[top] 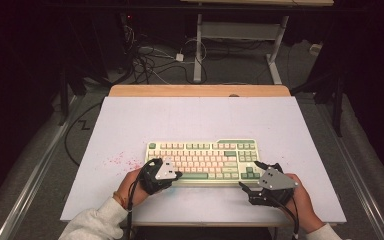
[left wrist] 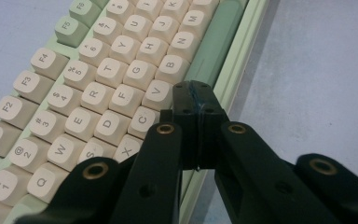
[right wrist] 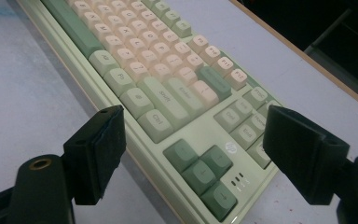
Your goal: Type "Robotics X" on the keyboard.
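Item under inspection: a mechanical keyboard (top: 202, 162), green case with cream and green keycaps. It lies flat near the front middle of the white surface (top: 190, 117), long side toward the person.

Left gripper (top: 172, 175): its fingers (left wrist: 186, 100) are pressed together with nothing between them. In the left gripper view the closed tips hang over the front edge of the keyboard, close to the C and V keys (left wrist: 158, 95) and the green space bar (left wrist: 214, 44). Whether the tips touch a key cannot be told.

Right gripper (top: 252, 180): its fingers (right wrist: 100, 147) are spread wide and hold nothing. In the right gripper view they straddle the right front corner of the keyboard, with the dark green arrow keys (right wrist: 200, 172) between them but not touched.

Handling assessment: the case looks rigid and should not flex when lifted. It is likely moderately heavy for its size, so a hold at one end would probably let the far end sag or swing. The keycaps are press-fitted and may pop off or depress under a pinch; they are poor holding points. The smooth plastic edge may slip.

Recommended hold: the bare case rim, at the short ends or the front lip, one gripper on each side.

Red speckles (top: 115, 160) mark the surface left of the keyboard.
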Demonstrator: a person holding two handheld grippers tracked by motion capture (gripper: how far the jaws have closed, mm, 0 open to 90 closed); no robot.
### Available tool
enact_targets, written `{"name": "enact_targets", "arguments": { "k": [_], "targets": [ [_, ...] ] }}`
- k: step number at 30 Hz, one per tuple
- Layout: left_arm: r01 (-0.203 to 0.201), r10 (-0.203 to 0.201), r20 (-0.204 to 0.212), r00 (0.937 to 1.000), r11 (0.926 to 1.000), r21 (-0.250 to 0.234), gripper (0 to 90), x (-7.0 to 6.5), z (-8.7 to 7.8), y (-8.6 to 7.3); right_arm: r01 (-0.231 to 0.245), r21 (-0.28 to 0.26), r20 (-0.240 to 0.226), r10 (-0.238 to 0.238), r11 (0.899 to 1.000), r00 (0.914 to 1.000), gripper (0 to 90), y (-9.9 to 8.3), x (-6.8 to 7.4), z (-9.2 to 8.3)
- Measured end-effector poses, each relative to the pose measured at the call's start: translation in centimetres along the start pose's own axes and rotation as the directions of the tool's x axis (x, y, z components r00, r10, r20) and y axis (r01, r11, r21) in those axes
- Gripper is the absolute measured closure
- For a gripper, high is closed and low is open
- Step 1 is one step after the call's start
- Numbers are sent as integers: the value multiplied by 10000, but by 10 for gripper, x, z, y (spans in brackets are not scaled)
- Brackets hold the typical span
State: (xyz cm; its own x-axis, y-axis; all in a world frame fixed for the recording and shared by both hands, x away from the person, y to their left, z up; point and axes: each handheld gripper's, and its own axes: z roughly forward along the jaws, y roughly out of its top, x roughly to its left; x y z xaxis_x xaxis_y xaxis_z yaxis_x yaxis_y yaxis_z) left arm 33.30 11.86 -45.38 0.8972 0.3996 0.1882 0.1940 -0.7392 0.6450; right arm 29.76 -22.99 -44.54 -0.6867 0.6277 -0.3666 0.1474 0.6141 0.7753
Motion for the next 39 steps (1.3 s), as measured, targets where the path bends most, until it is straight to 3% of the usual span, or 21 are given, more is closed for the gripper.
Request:
{"name": "enact_targets", "arguments": {
  "k": [13,21,39],
  "targets": [
    [-111,112,-41,9999,9996,256,876,-1,2,2,25,69,-62,-24,10000,10000,219,0,1,1],
    [-49,32,-281,9996,9981,-607,875,-2,-17,8,-26,-149,60,27,9999,10000,220,3,-1,-3],
    [-21,-52,-735,9973,9952,-981,876,1,-29,11,-31,-243,190,35,9997,9998,220,2,-5,-7]
  ]
}}
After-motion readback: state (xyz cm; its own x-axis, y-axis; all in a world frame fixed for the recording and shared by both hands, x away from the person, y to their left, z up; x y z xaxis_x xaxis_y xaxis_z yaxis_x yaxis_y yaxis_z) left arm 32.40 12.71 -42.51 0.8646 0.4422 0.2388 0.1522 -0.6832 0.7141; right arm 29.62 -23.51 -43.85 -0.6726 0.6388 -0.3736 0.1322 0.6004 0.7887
